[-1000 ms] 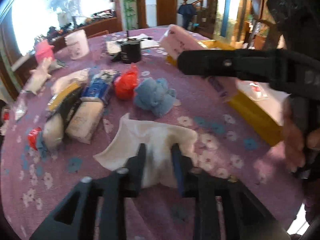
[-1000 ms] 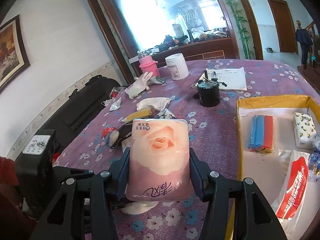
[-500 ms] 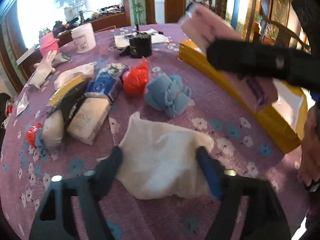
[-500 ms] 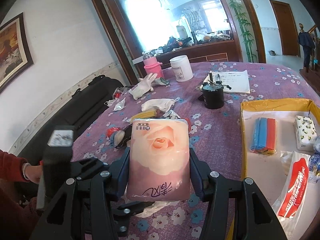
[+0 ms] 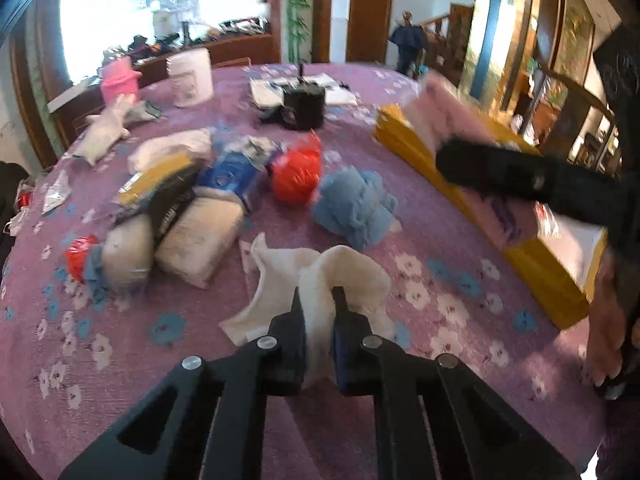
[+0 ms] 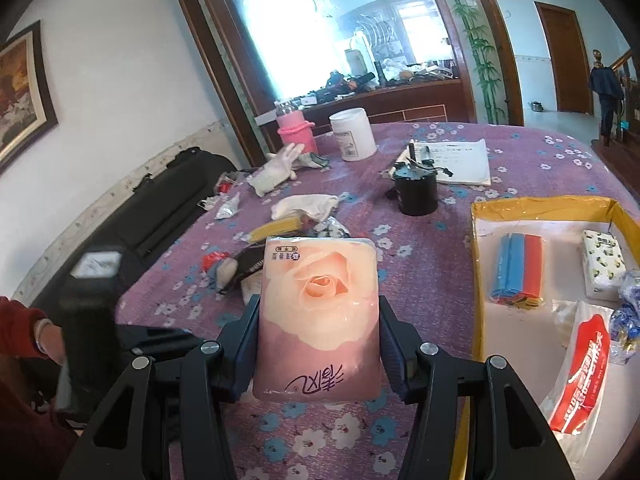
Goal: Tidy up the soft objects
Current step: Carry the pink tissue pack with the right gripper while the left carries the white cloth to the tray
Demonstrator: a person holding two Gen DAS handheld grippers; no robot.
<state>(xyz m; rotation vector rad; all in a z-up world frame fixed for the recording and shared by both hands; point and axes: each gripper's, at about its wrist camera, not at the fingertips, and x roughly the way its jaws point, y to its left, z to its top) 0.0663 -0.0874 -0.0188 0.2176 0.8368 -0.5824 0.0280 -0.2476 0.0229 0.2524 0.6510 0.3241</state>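
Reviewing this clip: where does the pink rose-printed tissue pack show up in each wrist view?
Left wrist: the pink rose-printed tissue pack is upper right, blurred, clamped by the right gripper above the yellow box's edge.
Right wrist: the pack is centre, upright between that gripper's fingers.
Shared landmark: black cylindrical container on the purple flowered tablecloth.

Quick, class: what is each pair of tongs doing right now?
Left tongs: just closed, pinching the white cloth.
Right tongs: closed on the pink rose tissue pack.
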